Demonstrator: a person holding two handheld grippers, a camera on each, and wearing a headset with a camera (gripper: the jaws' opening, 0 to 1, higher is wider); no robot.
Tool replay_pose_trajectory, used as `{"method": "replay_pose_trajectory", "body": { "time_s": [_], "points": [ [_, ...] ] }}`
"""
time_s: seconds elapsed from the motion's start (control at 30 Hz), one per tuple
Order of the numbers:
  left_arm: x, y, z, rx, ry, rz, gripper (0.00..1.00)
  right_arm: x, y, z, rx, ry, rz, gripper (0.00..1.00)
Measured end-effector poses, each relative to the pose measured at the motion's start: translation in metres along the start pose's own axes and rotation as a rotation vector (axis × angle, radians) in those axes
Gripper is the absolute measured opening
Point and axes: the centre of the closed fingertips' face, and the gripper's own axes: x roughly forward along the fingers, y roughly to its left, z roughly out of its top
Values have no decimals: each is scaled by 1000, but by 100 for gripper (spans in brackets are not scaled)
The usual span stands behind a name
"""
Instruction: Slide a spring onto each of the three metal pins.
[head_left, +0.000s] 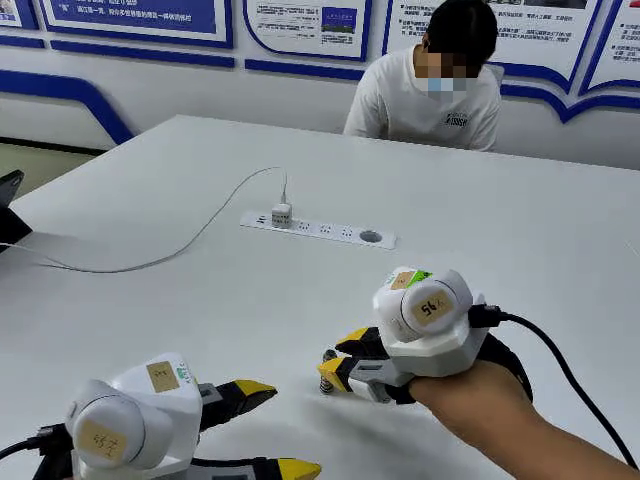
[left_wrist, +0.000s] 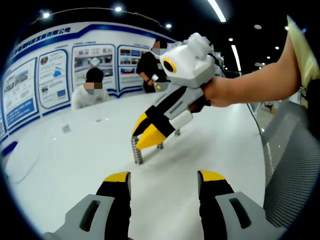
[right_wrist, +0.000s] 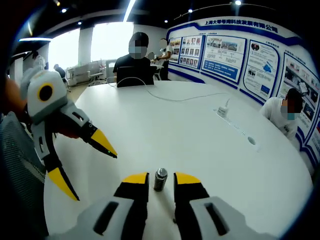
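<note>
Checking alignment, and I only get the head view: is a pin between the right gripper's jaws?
Observer: Yes. The right gripper view shows a spring-wrapped pin upright between the right gripper's open jaws.
Operator: How many pins stand there?
Observer: The left gripper view shows three posts under that gripper; the nearest has coils, the other two are too small to tell.

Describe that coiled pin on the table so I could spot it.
Start at the big white table, then find the right gripper held low over it. A short upright pin stands at its yellow tips, wound in spring coils; the two other pins stand beyond it.
</note>
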Motion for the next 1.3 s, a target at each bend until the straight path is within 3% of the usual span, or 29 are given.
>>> {"method": "replay_pose_trajectory", "body": {
  "time_s": [1.03, 1.3],
  "points": [
    [0, 0, 7, -3, -8, -2, 61, -50, 29, -15, 14, -37, 25, 25],
    [-1, -1, 8, -8, -9, -3, 63, -65, 30, -23, 14, -35, 23, 25]
  ]
}}
